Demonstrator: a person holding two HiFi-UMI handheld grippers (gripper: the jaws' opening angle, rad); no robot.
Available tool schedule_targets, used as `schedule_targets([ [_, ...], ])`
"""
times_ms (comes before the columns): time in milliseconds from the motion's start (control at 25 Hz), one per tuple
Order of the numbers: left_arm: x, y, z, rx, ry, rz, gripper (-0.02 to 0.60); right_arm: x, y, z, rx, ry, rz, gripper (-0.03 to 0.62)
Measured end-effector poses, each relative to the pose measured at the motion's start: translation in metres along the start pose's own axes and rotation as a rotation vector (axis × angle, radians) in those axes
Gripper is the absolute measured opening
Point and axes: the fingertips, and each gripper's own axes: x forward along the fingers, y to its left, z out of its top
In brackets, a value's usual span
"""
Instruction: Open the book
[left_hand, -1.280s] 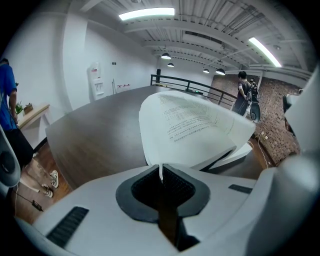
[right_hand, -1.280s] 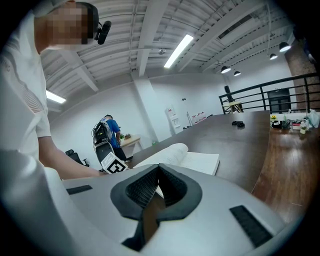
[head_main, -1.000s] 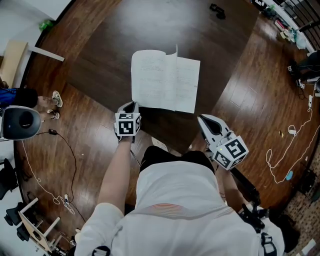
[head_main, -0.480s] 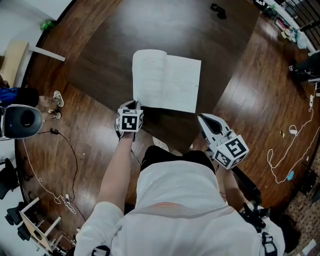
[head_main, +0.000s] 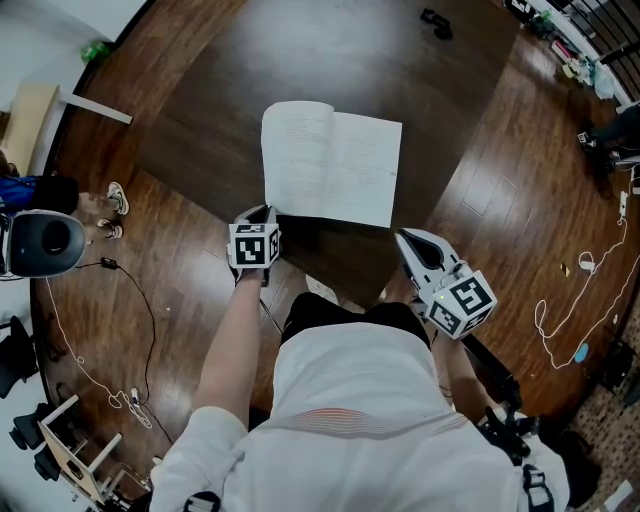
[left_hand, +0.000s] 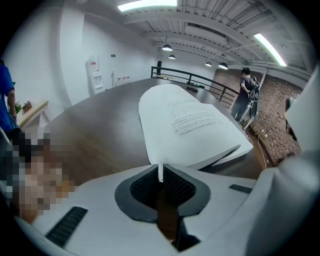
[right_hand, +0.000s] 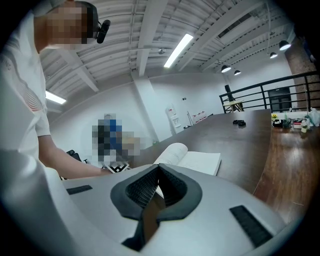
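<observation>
The white book (head_main: 330, 160) lies open on the dark table (head_main: 300, 50), both printed pages facing up. My left gripper (head_main: 262, 212) is at the book's near left corner, shut on the edge of a left-hand page (left_hand: 160, 172); the book (left_hand: 190, 125) bulges up just past the jaws. My right gripper (head_main: 405, 238) hovers by the table's near edge, right of the book's near right corner, shut with nothing between its pads (right_hand: 158, 172). From there the book (right_hand: 192, 160) lies ahead, apart from it.
A small black object (head_main: 434, 20) sits at the table's far side. On the wood floor are a round stool (head_main: 40, 245) and cables (head_main: 90, 340) at left, and a white cord (head_main: 575, 300) at right. Another person stands far off by a railing (left_hand: 246, 95).
A page that stood upright at the book's spine has come down flat. Both grippers have stayed where they were.
</observation>
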Motion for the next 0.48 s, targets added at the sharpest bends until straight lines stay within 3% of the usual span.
schedule_targets([
  [480,-0.006,0.011,-0.005,-0.024,-0.004,0.027,0.035,0.0,0.003,0.003,-0.003,-0.005,0.009,0.003],
])
